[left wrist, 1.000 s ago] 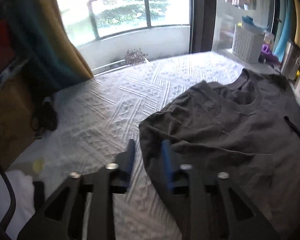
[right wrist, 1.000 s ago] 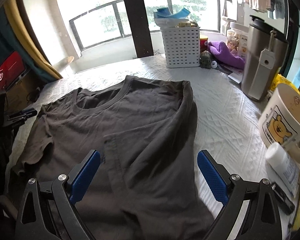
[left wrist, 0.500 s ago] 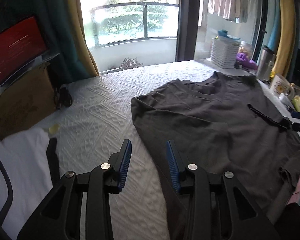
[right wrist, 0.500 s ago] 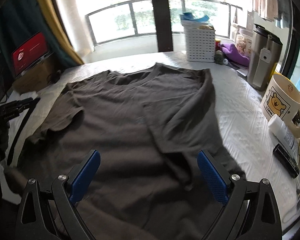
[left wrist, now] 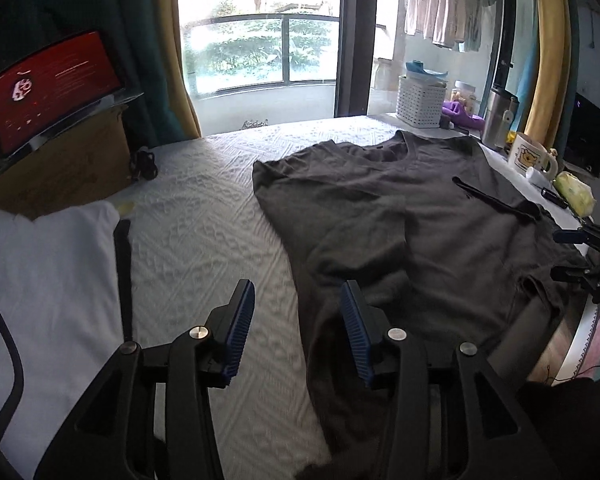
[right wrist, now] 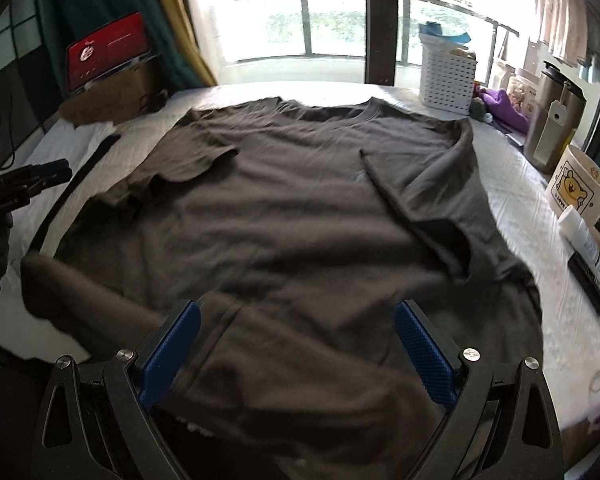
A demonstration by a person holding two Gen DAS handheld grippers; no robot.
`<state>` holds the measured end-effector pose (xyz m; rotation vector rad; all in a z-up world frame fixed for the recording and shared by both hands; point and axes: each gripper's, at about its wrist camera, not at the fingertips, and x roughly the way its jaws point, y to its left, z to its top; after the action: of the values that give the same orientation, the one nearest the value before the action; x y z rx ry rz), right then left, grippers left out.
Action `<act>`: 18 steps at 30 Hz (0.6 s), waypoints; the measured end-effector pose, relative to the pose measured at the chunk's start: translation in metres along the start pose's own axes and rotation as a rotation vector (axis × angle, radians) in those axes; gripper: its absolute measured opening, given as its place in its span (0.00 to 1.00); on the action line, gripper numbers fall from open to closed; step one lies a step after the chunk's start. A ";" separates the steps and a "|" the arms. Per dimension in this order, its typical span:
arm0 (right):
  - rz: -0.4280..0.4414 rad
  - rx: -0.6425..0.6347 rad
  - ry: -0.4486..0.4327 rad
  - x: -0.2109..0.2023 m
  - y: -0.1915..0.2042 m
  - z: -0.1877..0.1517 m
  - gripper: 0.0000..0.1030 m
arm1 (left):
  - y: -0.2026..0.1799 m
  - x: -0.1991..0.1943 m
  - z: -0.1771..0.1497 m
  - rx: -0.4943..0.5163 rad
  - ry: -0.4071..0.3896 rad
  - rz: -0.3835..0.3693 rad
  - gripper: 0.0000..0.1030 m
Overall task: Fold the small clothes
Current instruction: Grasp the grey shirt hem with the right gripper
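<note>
A dark grey T-shirt point(right wrist: 300, 216) lies spread on the white quilted bed point(left wrist: 204, 216), collar toward the window. Its right sleeve point(right wrist: 432, 188) is folded inward; the left sleeve point(right wrist: 180, 168) lies crumpled. My left gripper point(left wrist: 298, 320) is open and empty, above the bed at the shirt's left edge point(left wrist: 292, 264). My right gripper point(right wrist: 298, 348) is wide open and empty, above the shirt's hem. The right gripper also shows at the left wrist view's right edge point(left wrist: 580, 256); the left gripper's fingers point(right wrist: 32, 176) show at the right wrist view's left edge.
A white garment point(left wrist: 48, 280) with a black strap point(left wrist: 122, 264) lies at the bed's left. A laptop point(left wrist: 52, 88) sits on a cardboard box point(left wrist: 60, 168). A white basket point(right wrist: 448, 80), steel tumbler point(right wrist: 552, 120), bear mug point(right wrist: 580, 192) and small bottles line the right side.
Both grippers have pulled back toward me and risen, so the whole shirt now shows. The left gripper's jaws have opened a little wider. The shirt has not moved.
</note>
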<state>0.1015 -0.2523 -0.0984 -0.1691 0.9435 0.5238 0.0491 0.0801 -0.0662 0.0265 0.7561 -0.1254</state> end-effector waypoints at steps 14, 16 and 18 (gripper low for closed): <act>-0.084 -0.166 0.047 0.006 0.060 -0.041 0.95 | -0.002 -0.026 -0.040 -0.077 0.003 -0.013 0.49; -0.121 -0.195 0.042 0.007 0.061 -0.043 0.95 | -0.001 -0.026 -0.042 -0.081 0.005 -0.015 0.49; -0.164 -0.215 0.033 0.006 0.057 -0.044 0.95 | 0.000 -0.026 -0.044 -0.085 0.008 -0.014 0.49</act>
<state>0.0437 -0.2167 -0.1239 -0.4470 0.8954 0.4708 0.0001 0.0862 -0.0800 -0.0594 0.7687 -0.1067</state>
